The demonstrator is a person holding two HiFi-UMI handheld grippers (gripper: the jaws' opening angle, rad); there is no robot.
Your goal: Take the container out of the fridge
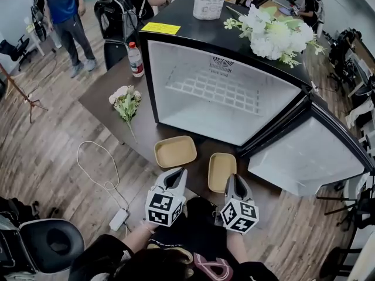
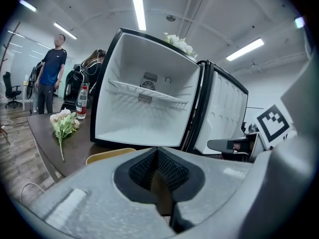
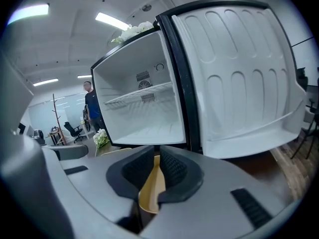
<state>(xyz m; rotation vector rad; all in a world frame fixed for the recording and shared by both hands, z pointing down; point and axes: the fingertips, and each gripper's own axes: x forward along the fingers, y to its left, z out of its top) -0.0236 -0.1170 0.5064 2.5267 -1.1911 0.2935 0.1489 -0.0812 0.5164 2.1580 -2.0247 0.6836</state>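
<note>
— Where to look for the fridge [image 1: 176, 69]?

— Centre of the head view, on a dark table [image 1: 105, 98]. Door [image 1: 304, 157] swung wide toward the lower right. White inside, with a wire shelf [image 1: 214, 89] halfway up.

— And the container?

— Out already. Two of them, tan and shallow, just in front of the open fridge. Left container [image 1: 174, 151] flat on the table below the cabinet's lower left corner. Right container [image 1: 221, 170] just beside it, nearer the hinge. Hard to say whether resting on the table or lifted clear of it.

— State of the left gripper [image 1: 176, 177] [image 2: 158, 171]?

— Closed, black pads pressed together. Lower centre of the head view, just below the left container. Cannot tell whether touching it.

— Right gripper [image 1: 232, 181] [image 3: 155, 173]?

— Clamped on the near rim of the right container. Plain in the right gripper view: a tan edge pinched between the dark pads, running down toward the camera.

— Anything else worth noting?

— White flowers [image 1: 272, 34] on top of the fridge at upper right, and a yellow note [image 1: 160, 28] near its top left corner. Left of the fridge, on the table, a bottle [image 1: 136, 59] with a red cap and a small bouquet [image 1: 126, 101]. White cable [image 1: 99, 168] looping over the wooden floor [image 1: 53, 157] at lower left. Person [image 1: 64, 10] in a blue top standing at upper left.
</note>
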